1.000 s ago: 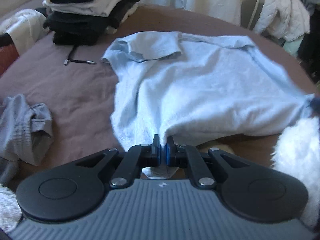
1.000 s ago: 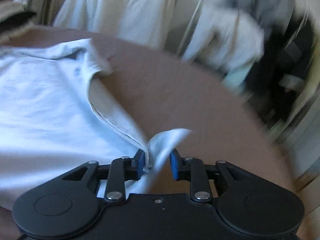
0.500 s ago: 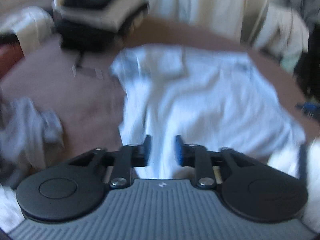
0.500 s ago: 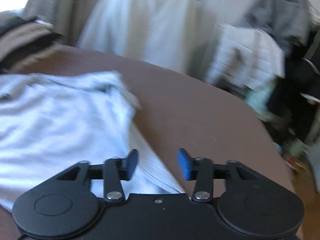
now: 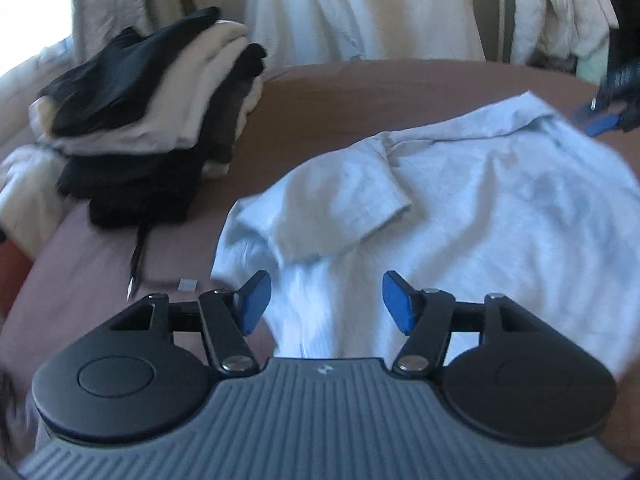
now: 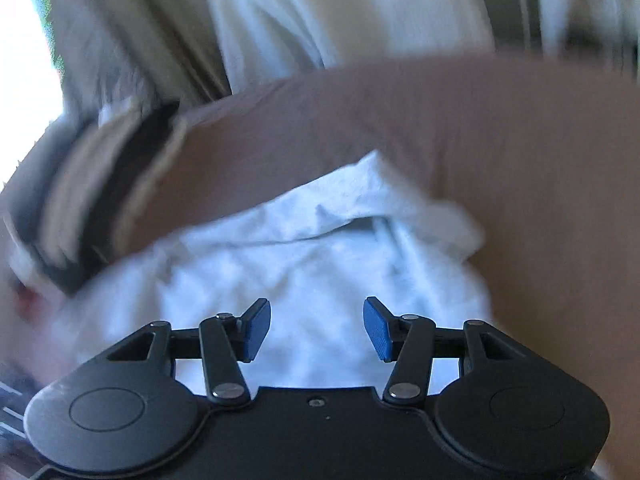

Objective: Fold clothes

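Note:
A light blue polo shirt (image 5: 480,216) lies spread on the brown bed cover (image 5: 360,92), its left sleeve (image 5: 340,204) folded inward. My left gripper (image 5: 326,300) hovers over the shirt's left side below that sleeve; its jaws are opening, and only cloth lying beneath shows between them. In the right wrist view the shirt (image 6: 300,272) lies with its collar (image 6: 360,220) ahead, and my right gripper (image 6: 316,328) stands open above it, gripping nothing. One blue fingertip (image 5: 604,124) of the right gripper shows at the left wrist view's right edge.
A stack of folded black and cream clothes (image 5: 152,112) sits on the bed left of the shirt, blurred in the right wrist view (image 6: 112,184). A black drawstring (image 5: 138,256) trails from it. Pale garments (image 5: 360,8) hang behind the bed.
Both grippers let go of the shirt's lower edge and opened. Both moved up along the shirt toward its sleeve and collar, and the right view swung left.

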The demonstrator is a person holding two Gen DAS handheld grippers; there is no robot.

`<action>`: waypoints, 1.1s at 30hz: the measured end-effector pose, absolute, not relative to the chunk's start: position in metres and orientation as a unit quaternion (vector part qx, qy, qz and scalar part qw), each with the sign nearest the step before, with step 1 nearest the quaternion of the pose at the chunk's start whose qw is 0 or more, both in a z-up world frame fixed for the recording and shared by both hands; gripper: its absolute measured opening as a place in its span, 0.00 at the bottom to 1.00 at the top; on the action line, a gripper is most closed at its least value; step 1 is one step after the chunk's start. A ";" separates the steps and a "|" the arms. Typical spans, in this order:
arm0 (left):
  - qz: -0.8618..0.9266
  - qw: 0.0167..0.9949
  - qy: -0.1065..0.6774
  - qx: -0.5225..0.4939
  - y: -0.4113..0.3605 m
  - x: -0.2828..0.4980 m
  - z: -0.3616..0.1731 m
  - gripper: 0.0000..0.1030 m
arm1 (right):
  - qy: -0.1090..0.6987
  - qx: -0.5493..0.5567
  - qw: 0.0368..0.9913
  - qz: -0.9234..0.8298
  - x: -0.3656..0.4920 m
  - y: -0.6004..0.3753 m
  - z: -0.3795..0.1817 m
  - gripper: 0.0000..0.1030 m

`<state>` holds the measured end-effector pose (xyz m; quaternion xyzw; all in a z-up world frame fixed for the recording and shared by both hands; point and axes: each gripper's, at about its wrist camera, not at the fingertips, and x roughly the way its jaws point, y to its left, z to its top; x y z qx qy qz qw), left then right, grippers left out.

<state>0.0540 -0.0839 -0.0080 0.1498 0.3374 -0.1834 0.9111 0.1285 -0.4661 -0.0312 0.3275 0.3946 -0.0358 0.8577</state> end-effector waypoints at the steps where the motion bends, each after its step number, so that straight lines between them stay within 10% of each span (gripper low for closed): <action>1: -0.184 0.911 0.332 0.163 -0.089 0.066 -0.014 0.63 | 0.402 0.358 0.842 -0.033 0.135 -0.473 -0.037 0.56; 4: -0.187 0.909 0.319 0.191 -0.098 0.103 -0.033 0.84 | 0.413 0.415 0.810 -0.041 0.154 -0.488 -0.051 0.65; 8: -0.201 0.901 0.357 0.139 -0.087 0.153 -0.054 0.82 | 0.389 0.494 0.775 -0.067 0.181 -0.509 -0.076 0.72; 9: -0.208 0.900 0.366 0.111 -0.080 0.165 -0.058 0.71 | 0.383 0.493 0.776 -0.089 0.189 -0.511 -0.082 0.76; 10: -0.223 0.898 0.370 0.077 -0.073 0.176 -0.060 0.23 | 0.378 0.484 0.781 -0.115 0.196 -0.512 -0.087 0.75; 11: -0.235 0.893 0.378 0.061 -0.069 0.185 -0.061 0.07 | 0.373 0.474 0.785 -0.140 0.203 -0.513 -0.091 0.73; 16: -0.206 0.926 0.289 0.127 -0.076 0.205 -0.031 0.07 | 0.344 0.319 0.860 -0.201 0.241 -0.500 -0.082 0.13; 24: -0.169 0.946 0.274 0.050 -0.096 0.286 -0.020 0.07 | 0.320 0.119 0.903 -0.261 0.281 -0.478 -0.033 0.12; 33: -0.107 0.949 0.279 0.097 -0.139 0.313 -0.054 0.21 | 0.333 0.164 0.904 -0.211 0.272 -0.528 -0.019 0.15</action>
